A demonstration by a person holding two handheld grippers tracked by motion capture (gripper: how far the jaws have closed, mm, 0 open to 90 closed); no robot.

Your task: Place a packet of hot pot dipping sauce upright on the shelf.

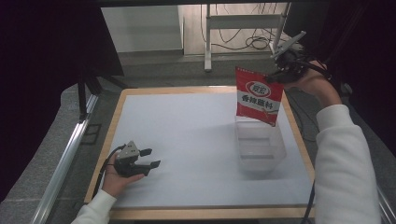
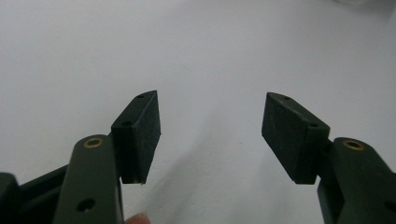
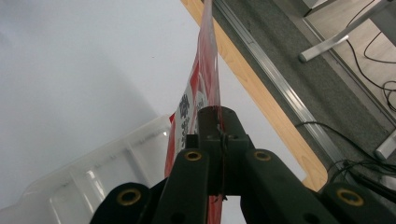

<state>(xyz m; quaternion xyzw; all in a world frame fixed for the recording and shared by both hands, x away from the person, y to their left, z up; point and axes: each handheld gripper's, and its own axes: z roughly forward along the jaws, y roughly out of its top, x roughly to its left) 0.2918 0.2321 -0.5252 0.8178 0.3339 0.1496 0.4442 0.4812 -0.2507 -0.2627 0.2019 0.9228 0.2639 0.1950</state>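
While it hangs upright from its top edge, the red packet (image 1: 258, 95) sits right over the far end of the clear bin (image 1: 259, 150), long axis vertical, bottom edge about at the bin's rim. Right gripper (image 1: 283, 71) is clamped on the packet's top, jaws closed tight on the film, so the drop looks straight down. Left gripper (image 1: 150, 158) rests well apart on the white table (image 1: 187, 140), jaws spread wide, holding nothing.

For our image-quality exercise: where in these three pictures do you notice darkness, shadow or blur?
High view: black, unlit margins at both sides. Left gripper view: soft shadow on the white table surface between the open jaws. Right gripper view: the red printed sachet, clamped very close, looks blurred.
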